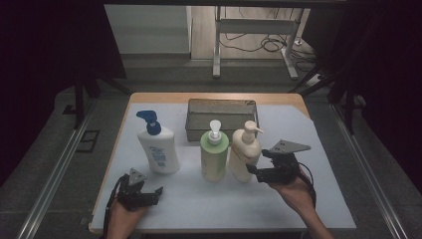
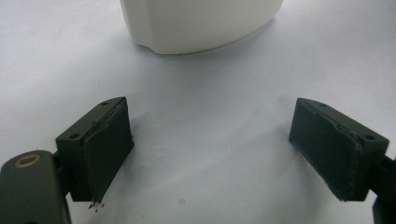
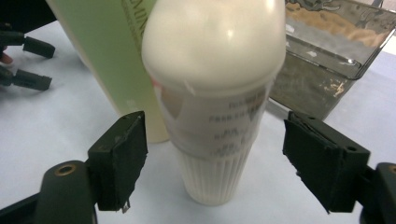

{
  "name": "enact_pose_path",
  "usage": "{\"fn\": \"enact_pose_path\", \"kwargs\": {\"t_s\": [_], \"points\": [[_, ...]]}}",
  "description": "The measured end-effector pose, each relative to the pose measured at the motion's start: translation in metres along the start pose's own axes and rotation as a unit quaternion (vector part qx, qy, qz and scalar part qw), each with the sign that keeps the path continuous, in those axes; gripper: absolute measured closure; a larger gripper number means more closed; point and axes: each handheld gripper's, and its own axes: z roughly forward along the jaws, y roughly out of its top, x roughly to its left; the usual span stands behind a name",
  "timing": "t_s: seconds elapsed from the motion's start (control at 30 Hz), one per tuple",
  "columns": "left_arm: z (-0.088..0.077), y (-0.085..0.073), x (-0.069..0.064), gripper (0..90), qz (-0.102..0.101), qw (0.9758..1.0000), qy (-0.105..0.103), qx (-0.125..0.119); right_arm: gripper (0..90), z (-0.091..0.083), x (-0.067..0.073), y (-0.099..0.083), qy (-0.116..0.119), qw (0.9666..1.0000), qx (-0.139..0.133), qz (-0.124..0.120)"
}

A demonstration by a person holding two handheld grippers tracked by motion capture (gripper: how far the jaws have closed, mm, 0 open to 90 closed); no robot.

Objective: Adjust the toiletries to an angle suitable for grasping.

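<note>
Right tongs (image 1: pixel 253 170) spread wide, nothing pinched. The cream pump bottle (image 1: pixel 246 152) stands between the jaws in the right gripper view (image 3: pixel 215 107), with clear gaps on both sides, so the pads aren't pressing on it. Bottle upright on the desk (image 1: pixel 298 149), right of centre, near side of the mesh basket (image 1: pixel 221 117).

Green pump bottle (image 1: pixel 214 154) is just left of the cream one; they are close, but I can't tell if they touch. In the right gripper view the green one (image 3: pixel 107 51) sits behind and left of the cream bottle. White bottle with the blue pump (image 1: pixel 157 147) stands further left, well apart from the other two. All three upright, in a rough row across the middle of the desk.

Basket sits at the far side, behind the green and cream bottles; in the right gripper view it shows as a clear-walled tray (image 3: pixel 327 65) on the right.

Left tongs (image 1: pixel 157 193) spread too, nothing between them. They sit at the near left edge of the desk, just near-side of the blue-pump bottle. The left gripper view has the white bottle base (image 2: pixel 201 23) ahead of the jaws, apart from both pads, with bare white desk surface between them.

Right hand (image 1: pixel 293 189) comes in from the near right and the left hand (image 1: pixel 124 214) from the near left.
</note>
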Motion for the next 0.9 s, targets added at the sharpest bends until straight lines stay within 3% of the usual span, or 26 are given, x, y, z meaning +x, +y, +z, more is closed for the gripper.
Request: {"fn": "enact_pose_path", "kwargs": {"t_s": [0.47, 0.9], "points": [[0.0, 0.0, 0.0, 12.7, -0.001, 1.0, -0.001, 0.0, 20.2, 0.018, 0.007, 0.018, -0.008, 0.9999, -0.001, 0.006], [0.0, 0.0, 0.0, 12.7, 0.0, 1.0, -0.001, 0.001, 24.6, 0.036, 0.011, 0.025, -0.035, 0.9993, 0.003, 0.009]]}}
